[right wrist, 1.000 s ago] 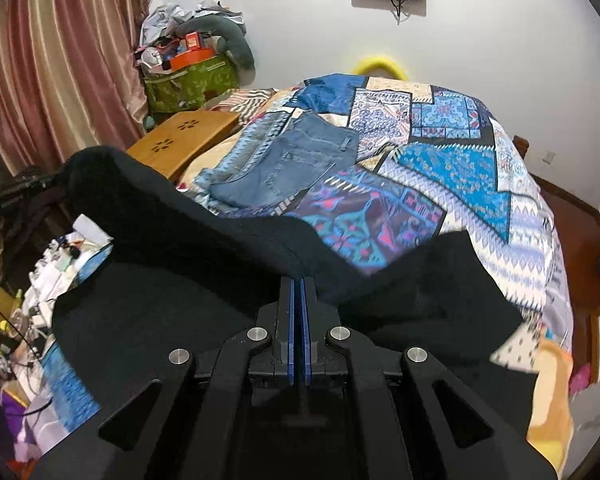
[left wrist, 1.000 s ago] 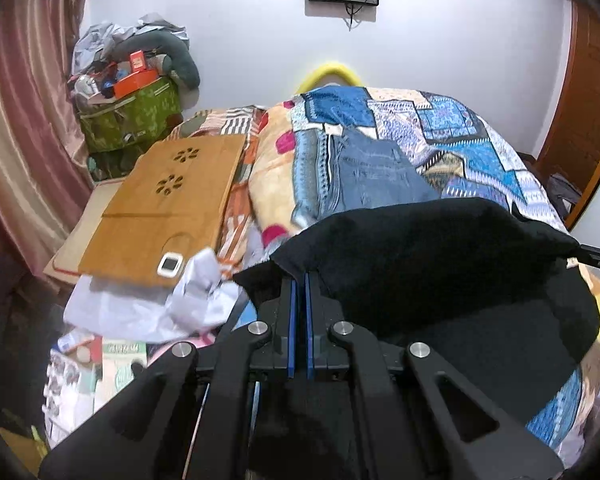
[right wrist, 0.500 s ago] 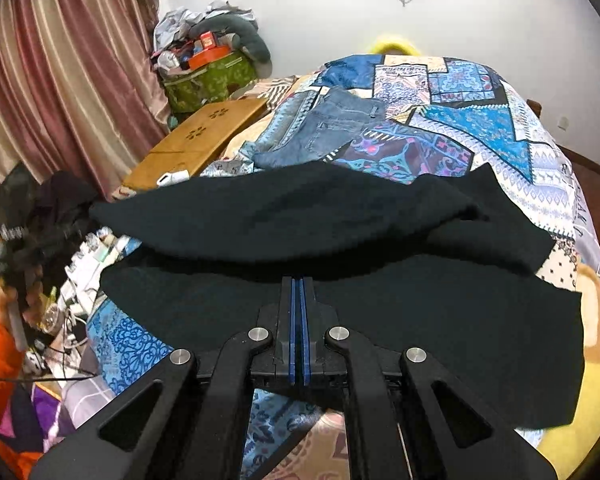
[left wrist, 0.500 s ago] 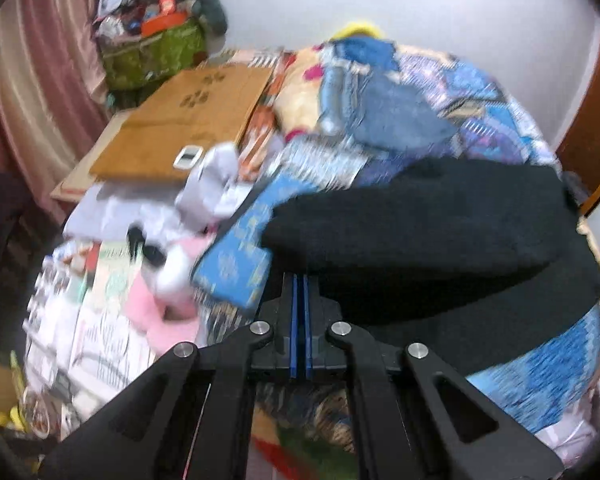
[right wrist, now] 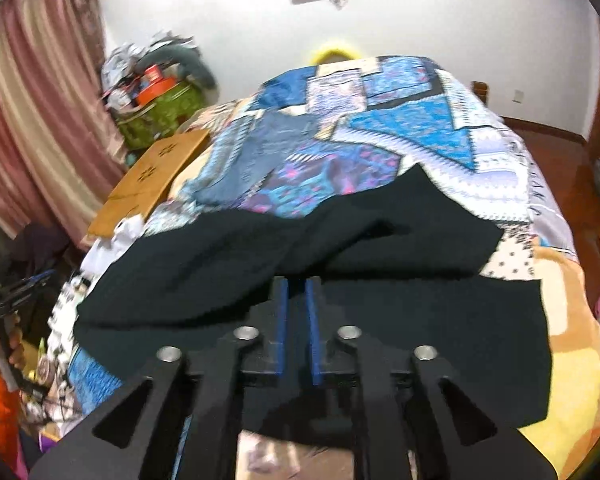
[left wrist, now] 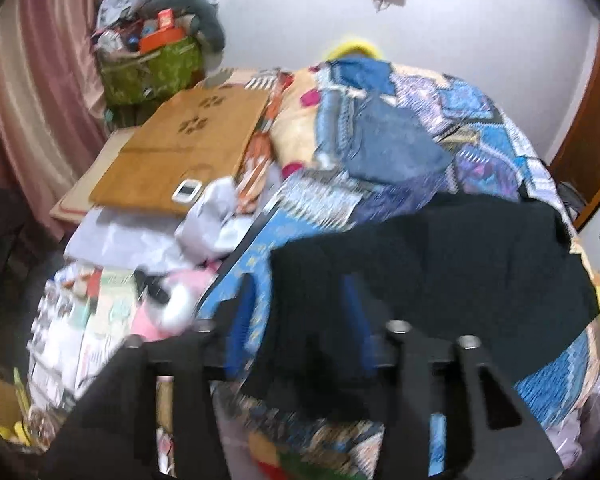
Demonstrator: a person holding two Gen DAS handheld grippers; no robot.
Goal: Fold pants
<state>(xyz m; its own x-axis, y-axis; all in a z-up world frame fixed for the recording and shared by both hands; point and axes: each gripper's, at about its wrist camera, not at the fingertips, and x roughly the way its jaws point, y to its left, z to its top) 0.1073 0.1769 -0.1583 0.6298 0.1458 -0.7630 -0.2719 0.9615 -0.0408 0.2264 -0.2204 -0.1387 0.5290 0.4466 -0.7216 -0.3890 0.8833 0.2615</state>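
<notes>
Pants of black cloth lie folded over themselves on the near edge of the bed, spread from its left side almost to its right, the upper layer a little short of the lower one's front hem. The left tongs have just been opening and now stand spread, with the left end of the pants still lying between the blue pads, which do not press on it. The right tongs have also just been opening; a narrow gap shows between their blue pads, nothing is pinched, and the black cloth lies just past and beneath the tips. Folded blue jeans rest farther up the patchwork cover, toward the bed's left edge. A wooden lap tray lies off the bed's left side among loose clutter.
</notes>
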